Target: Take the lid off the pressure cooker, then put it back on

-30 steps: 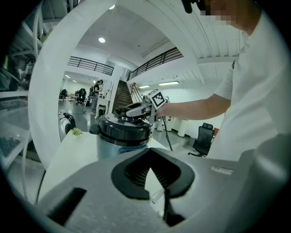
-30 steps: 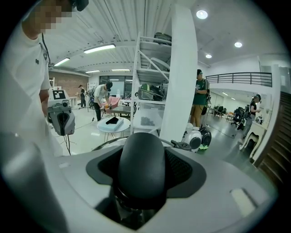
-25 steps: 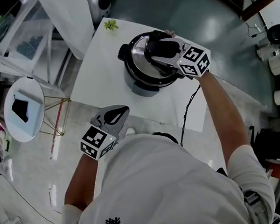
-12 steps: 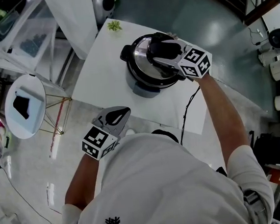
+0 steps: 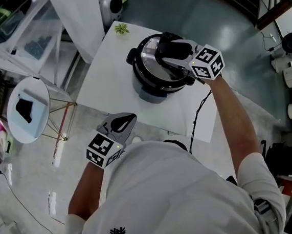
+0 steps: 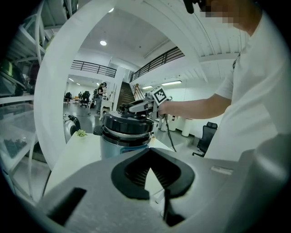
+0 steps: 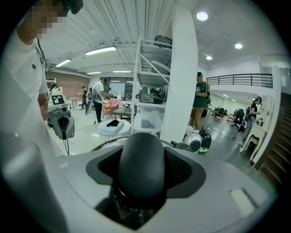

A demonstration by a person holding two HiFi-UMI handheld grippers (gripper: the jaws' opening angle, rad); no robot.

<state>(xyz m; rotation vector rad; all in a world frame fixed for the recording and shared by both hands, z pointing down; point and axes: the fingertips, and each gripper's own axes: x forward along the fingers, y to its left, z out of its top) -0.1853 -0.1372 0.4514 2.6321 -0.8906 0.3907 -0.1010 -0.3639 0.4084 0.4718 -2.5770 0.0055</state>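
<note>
open hall with glossy grey-green concrete floor [image 5: 219,24]. white rectangular table [image 5: 106,76] near small round white side table [image 5: 33,94] on thin metal legs. broad white column [image 7: 179,77] just beside white open shelving rack [image 7: 152,68]. lit by round recessed ceiling lights [image 7: 202,16]. dark-railed mezzanine balcony [image 6: 159,61] along far wall.

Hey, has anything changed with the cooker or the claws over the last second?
Nothing has visibly moved. The right claw stays closed on the lid handle, the lid sits on the pressure cooker, and the left claw hangs shut and empty off the near edge of the table. Only the head view itself drifted slightly.
</note>
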